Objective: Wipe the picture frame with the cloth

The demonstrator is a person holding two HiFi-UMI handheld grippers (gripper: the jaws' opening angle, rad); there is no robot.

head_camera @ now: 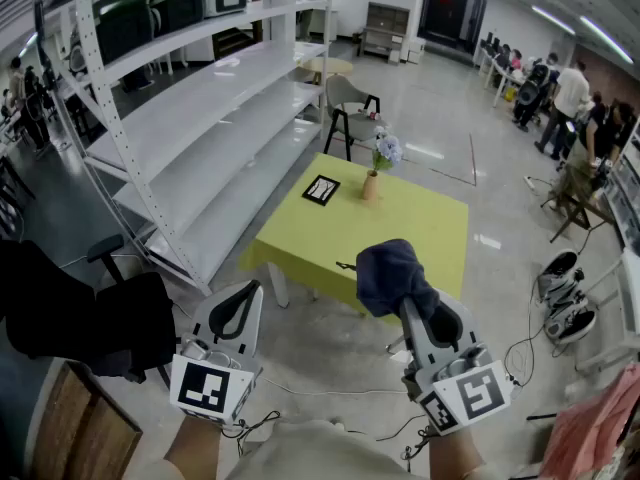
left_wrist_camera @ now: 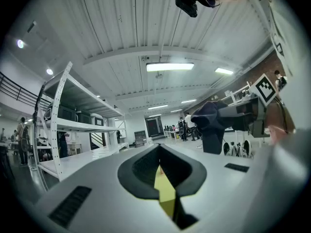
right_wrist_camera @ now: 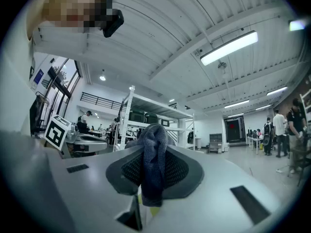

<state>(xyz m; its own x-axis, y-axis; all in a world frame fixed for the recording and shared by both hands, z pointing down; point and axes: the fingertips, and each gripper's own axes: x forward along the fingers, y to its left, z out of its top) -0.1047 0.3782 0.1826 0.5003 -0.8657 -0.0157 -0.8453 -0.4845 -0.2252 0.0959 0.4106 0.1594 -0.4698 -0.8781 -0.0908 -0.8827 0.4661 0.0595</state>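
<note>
A small black picture frame (head_camera: pixel 321 189) lies flat on the far left part of the yellow-green table (head_camera: pixel 420 238), well ahead of both grippers. My right gripper (head_camera: pixel 432 320) is held up in the air short of the table's near edge, shut on a dark blue cloth (head_camera: pixel 392 274). The cloth (right_wrist_camera: pixel 154 163) bunches above the jaws and hangs down between them in the right gripper view. My left gripper (head_camera: pixel 238 314) is raised beside it on the left, shut with nothing in it (left_wrist_camera: pixel 160 154). From the left gripper view the cloth (left_wrist_camera: pixel 211 122) shows off to the right.
A vase of flowers (head_camera: pixel 373 176) stands beside the frame. A small dark item (head_camera: pixel 346 266) lies near the table's front edge. White metal shelving (head_camera: pixel 200 118) runs along the left, a chair (head_camera: pixel 352 108) stands behind the table, a black chair (head_camera: pixel 110 318) is at my left. Cables (head_camera: pixel 530 348) cross the floor.
</note>
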